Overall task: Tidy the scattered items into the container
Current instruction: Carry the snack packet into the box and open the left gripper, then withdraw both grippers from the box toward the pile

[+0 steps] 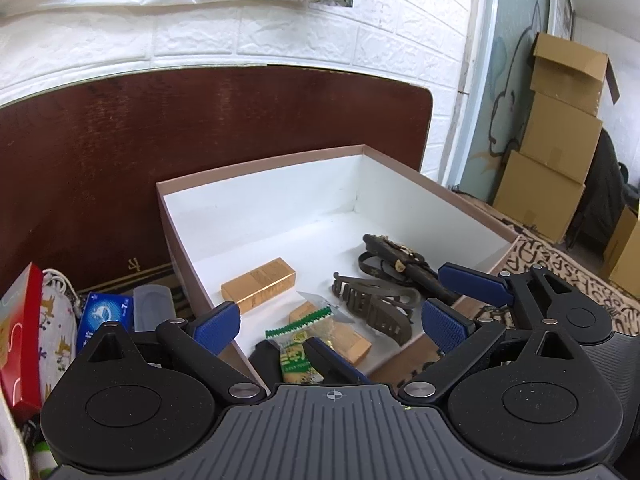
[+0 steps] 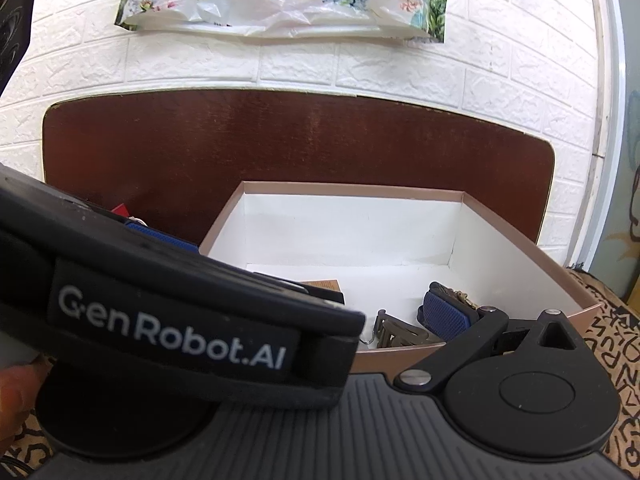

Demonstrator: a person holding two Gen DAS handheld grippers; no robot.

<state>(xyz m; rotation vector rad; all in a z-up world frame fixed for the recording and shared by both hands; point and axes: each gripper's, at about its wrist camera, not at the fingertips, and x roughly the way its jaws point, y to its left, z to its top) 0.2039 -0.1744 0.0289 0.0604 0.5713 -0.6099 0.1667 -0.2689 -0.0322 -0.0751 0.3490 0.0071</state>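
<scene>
A pink-rimmed white box (image 1: 256, 176) (image 2: 352, 190) stands against a brown headboard. Inside it lie a gold box (image 1: 258, 284), a second gold box (image 1: 340, 334), a green-and-yellow snack packet (image 1: 298, 350), an olive hair claw (image 1: 372, 304) (image 2: 394, 334) and a dark strap with metal trim (image 1: 394, 258). My left gripper (image 1: 332, 326) is open over the box's near edge, with nothing between its fingers. My right gripper shows in the left wrist view (image 1: 400, 326), open, reaching over the box's right wall. In the right wrist view only its right finger (image 2: 446, 316) shows; the left gripper's body hides the other.
Left of the box lie a red box (image 1: 22, 340), a patterned cloth pouch (image 1: 56, 332), a blue tissue pack (image 1: 104, 314) and a grey case (image 1: 154, 306). Cardboard boxes (image 1: 560, 140) are stacked at the right. A patterned bedcover (image 1: 560, 272) lies under the box.
</scene>
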